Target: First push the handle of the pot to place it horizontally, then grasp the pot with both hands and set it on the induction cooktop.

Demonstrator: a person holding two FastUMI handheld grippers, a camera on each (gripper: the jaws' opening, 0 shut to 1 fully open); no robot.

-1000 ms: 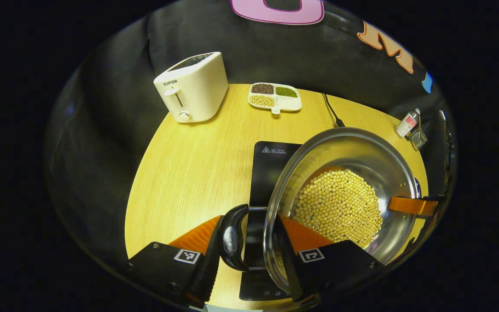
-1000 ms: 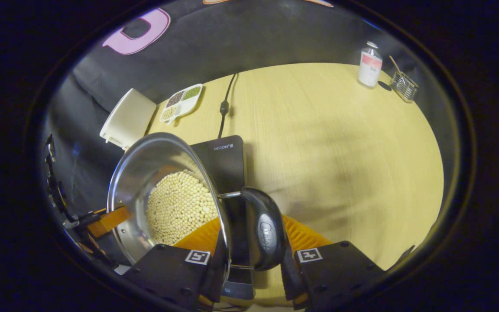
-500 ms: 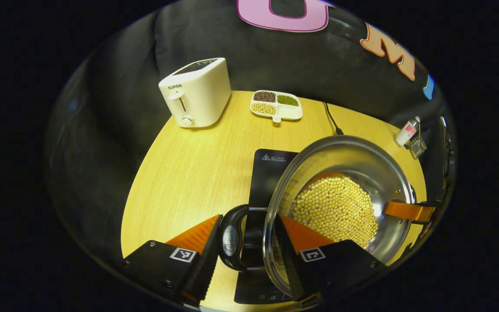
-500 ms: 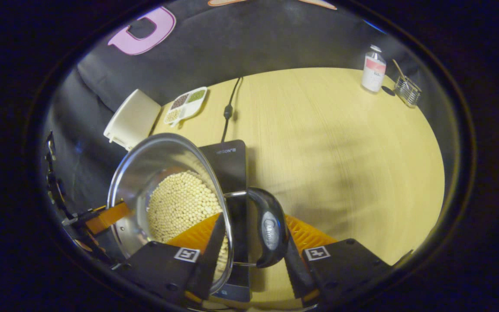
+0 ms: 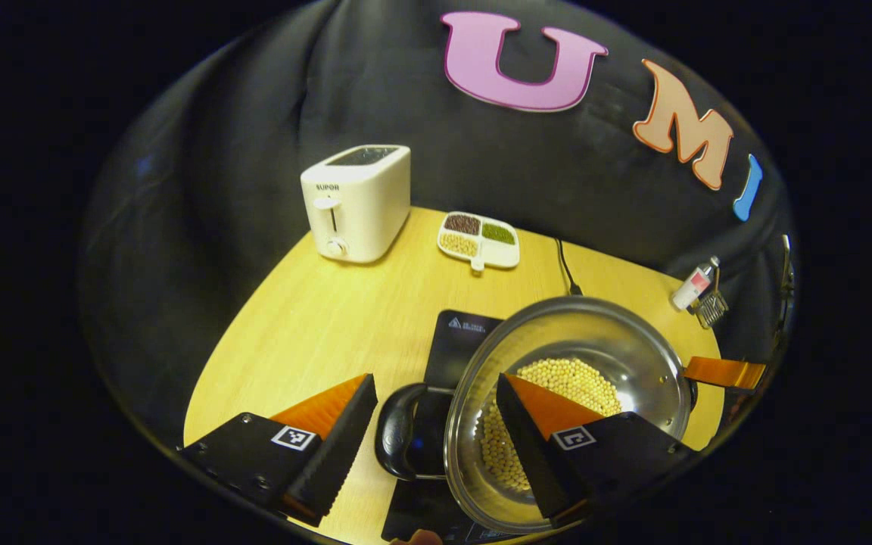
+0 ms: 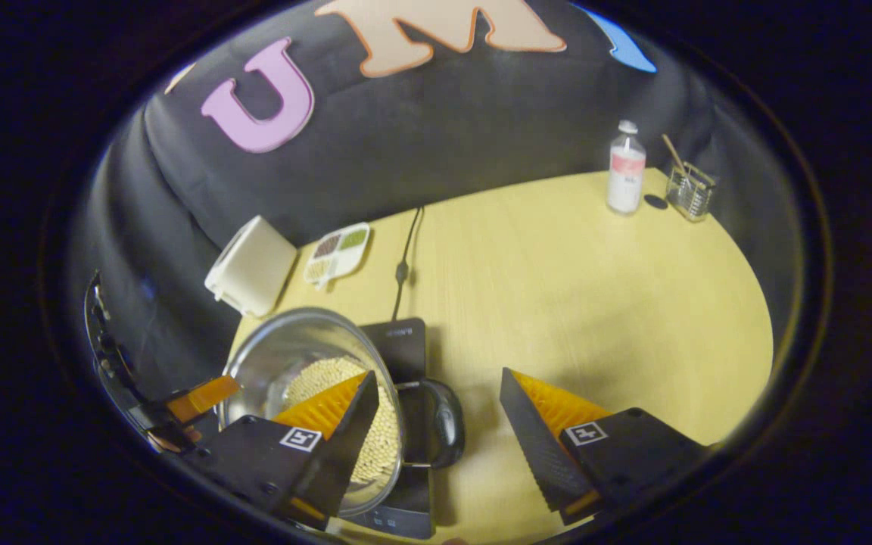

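Note:
A steel pot holding pale yellow beans sits on the black induction cooktop. In the left gripper view my left gripper stands open and raised, its fingers wide on either side of the pot's black loop handle and touching nothing. In the right gripper view my right gripper is open too, above the pot's other black handle; the pot lies partly behind its left finger. Each view shows a finger of the other gripper past the pot's far rim.
A white toaster and a divided dish of beans stand at the table's back left. The cooktop's cord runs to the rear. A bottle and a small wire holder stand at the back right.
Both grippers have let go of the pot's handles, opened wide and pulled up and back. The pot now looks smaller and lower in both views.

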